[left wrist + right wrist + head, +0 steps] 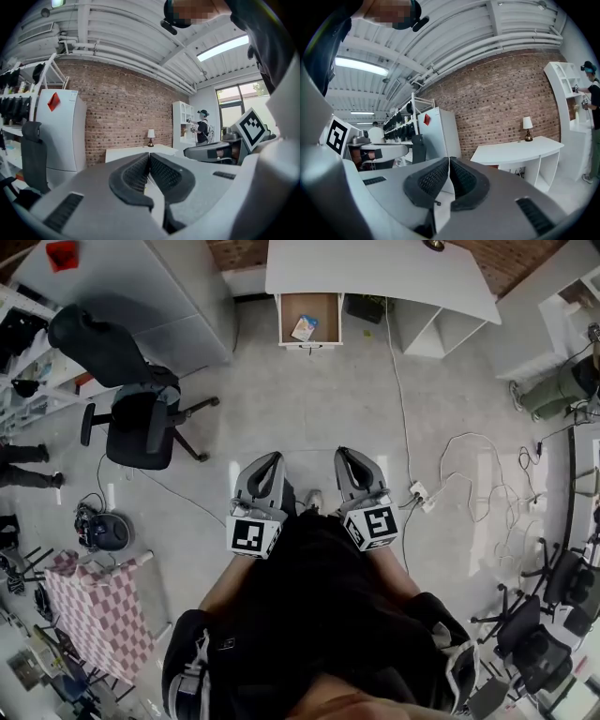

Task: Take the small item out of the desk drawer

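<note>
Head view: brown drawer (321, 307) open, flat packet (305, 328) inside; left gripper (275, 458), right gripper (343, 454) ribbed fingers (133, 174) clenched.

The right gripper (449, 161) has its black ribbed jaws pressed together with nothing between them; beyond stands a white desk (520, 150) bearing a small lamp (528, 125) against a brick wall (497, 89); a white refrigerator (438, 133) stands left of the desk.

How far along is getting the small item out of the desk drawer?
Done: the drawer stands open under the white desk. In hand: nothing; left claw and right claw are both shut and empty, well short of the desk. Left: walk up, grasp the small item lying in the drawer, lift it out.
</note>
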Demonstrator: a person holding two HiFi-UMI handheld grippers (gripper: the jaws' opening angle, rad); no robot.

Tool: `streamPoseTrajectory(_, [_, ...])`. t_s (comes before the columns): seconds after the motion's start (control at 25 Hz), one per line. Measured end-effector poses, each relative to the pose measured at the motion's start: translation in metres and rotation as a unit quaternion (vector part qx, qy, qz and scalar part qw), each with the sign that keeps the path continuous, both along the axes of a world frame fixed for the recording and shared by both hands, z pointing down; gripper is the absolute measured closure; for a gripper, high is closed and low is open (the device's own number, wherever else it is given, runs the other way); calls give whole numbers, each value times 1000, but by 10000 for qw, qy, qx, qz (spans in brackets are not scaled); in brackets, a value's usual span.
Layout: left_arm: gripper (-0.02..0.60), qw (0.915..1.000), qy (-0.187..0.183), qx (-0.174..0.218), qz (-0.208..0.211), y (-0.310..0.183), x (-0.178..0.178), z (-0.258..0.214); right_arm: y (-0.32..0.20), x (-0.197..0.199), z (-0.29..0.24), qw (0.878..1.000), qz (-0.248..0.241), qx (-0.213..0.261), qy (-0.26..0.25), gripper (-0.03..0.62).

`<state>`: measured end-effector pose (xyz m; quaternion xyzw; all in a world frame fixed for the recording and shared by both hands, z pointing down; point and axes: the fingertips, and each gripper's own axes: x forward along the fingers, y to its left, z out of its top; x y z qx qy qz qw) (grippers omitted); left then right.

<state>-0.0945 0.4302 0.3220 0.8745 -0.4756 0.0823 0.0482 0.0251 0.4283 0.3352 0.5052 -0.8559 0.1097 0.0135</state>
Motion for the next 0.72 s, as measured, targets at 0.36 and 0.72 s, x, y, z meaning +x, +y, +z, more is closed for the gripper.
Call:
streamPoseTrajectory(0.36, [572, 9990, 87, -299, 316, -50, 30, 24, -49, 16, 18, 9997, 212, -149, 47, 562])
streamPoseTrajectory(0.72, [572, 9969, 277, -399, 623, -163, 57, 27, -150, 28, 17, 9988, 312, -284, 260, 562])
